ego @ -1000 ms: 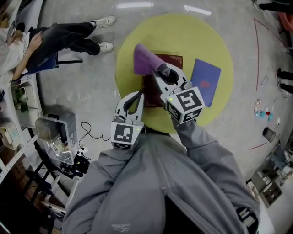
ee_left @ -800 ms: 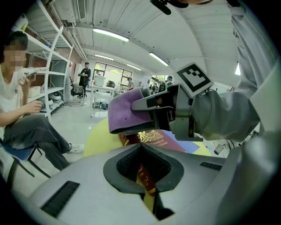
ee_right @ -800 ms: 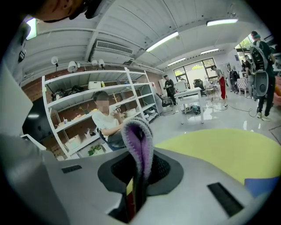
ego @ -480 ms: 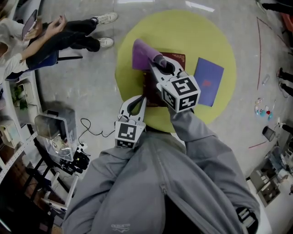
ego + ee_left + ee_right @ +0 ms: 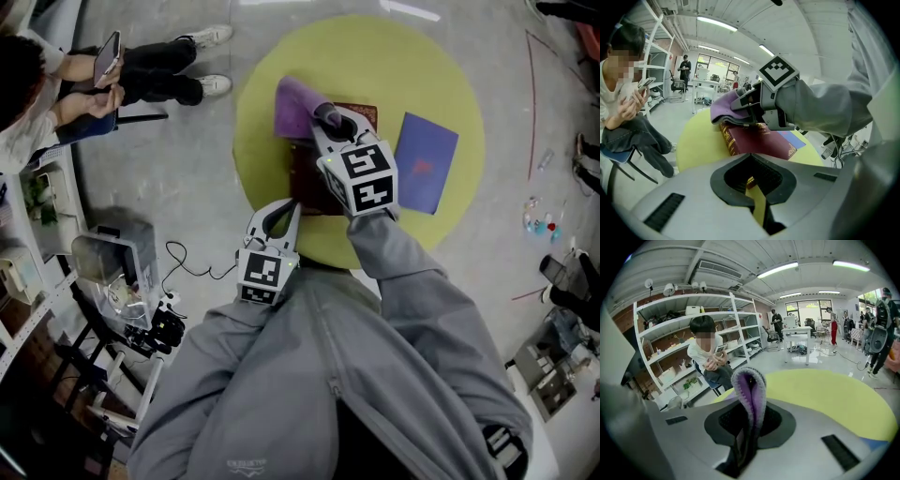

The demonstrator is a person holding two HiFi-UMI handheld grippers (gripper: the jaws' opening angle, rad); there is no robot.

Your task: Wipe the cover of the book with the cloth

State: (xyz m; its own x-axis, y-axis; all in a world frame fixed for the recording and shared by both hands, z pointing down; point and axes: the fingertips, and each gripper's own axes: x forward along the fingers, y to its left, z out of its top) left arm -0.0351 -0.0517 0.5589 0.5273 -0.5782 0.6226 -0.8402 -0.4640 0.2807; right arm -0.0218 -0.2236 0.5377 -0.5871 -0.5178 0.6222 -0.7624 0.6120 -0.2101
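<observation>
Two grippers are over a round yellow table (image 5: pixel 403 66). Far off to the left of both pairs of jaws, a seated person (image 5: pixel 56 84) holds a phone.

The left gripper (image 5: pixel 284 211) hangs at the table's near edge. Its jaws are drawn together to a thin slit, with nothing between them. Straight ahead of these jaws, just beyond their tips, the dark red book (image 5: pixel 761 140) lies flat on the table. Its gilt-lettered spine is on the jaws' left side.

A purple cloth (image 5: pixel 295 108) lies bunched on the far end of the book's cover and spills past its far left corner. The right gripper (image 5: pixel 328 120) reaches over the book, and its jaws are closed tight on a fold of this cloth. The fold stands up between them in the right gripper view.

To the right of these jaws, apart from the book, a blue booklet (image 5: pixel 427 164) lies flat on the table.
</observation>
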